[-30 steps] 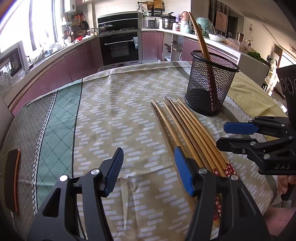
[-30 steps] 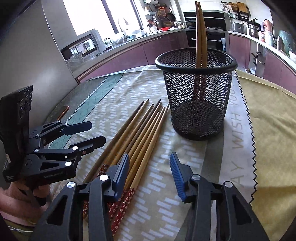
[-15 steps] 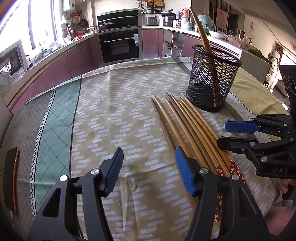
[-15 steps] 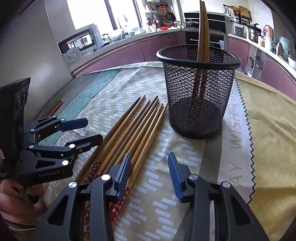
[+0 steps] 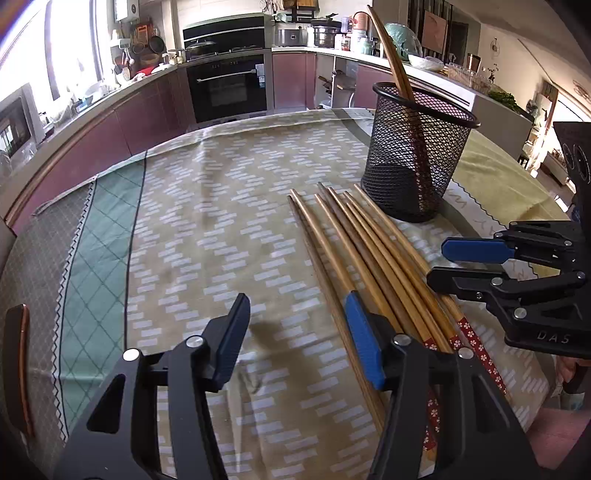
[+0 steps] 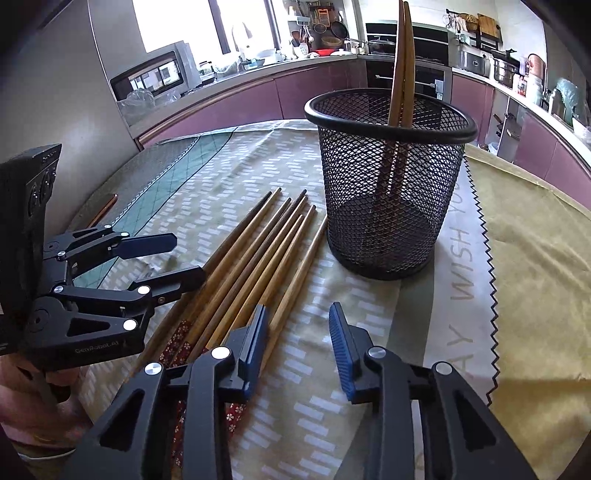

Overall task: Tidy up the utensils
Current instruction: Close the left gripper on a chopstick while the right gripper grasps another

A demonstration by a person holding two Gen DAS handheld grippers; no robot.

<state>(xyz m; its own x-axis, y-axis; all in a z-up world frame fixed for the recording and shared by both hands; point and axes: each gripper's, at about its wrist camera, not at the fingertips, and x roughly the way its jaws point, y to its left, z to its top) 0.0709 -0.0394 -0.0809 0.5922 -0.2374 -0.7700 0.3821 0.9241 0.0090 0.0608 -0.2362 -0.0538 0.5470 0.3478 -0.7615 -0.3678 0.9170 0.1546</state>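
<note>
Patterned tablecloth point(image 5: 207, 229) covers table, green checked band point(image 5: 99, 236) along one side, yellow-green cloth point(image 6: 535, 251) with zigzag edge on the other. Brown flat object point(image 5: 16, 369) near table edge, unclear what. Kitchen behind: black oven point(image 5: 225, 85), purple cabinets point(image 6: 258, 99), microwave point(image 6: 151, 74), pots point(image 5: 325, 31) on counter.

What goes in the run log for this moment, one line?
left gripper: open, empty | right gripper: open, empty | two wooden chopsticks in black mesh cup | loose wooden chopsticks flat on patterned tablecloth
</note>
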